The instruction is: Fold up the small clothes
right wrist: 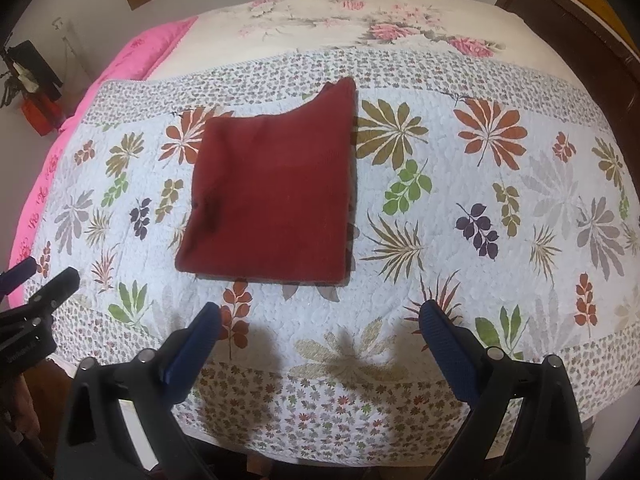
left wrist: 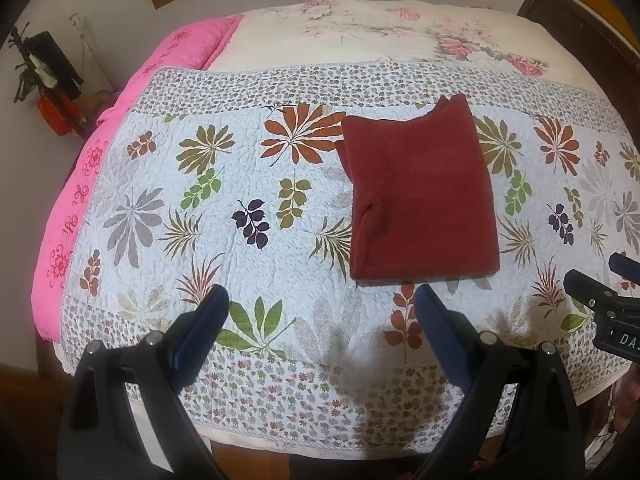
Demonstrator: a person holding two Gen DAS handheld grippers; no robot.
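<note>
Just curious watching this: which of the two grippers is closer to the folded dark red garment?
Hard to call; both hover open just short of the garment. The left gripper sits off its near-left corner, the right gripper off its near-right corner.

A leaf-print quilt (left wrist: 224, 208) is covering the bed (left wrist: 360, 36); a folded maroon garment (left wrist: 420, 200) is lying flat on it.

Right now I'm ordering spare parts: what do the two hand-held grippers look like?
Both match: the left hand-held gripper and right hand-held gripper have black plastic bodies, silver screw heads and blue textured fingers. The right one's side carries white lettering, partly cut off. No cables or sleeves show.
</note>
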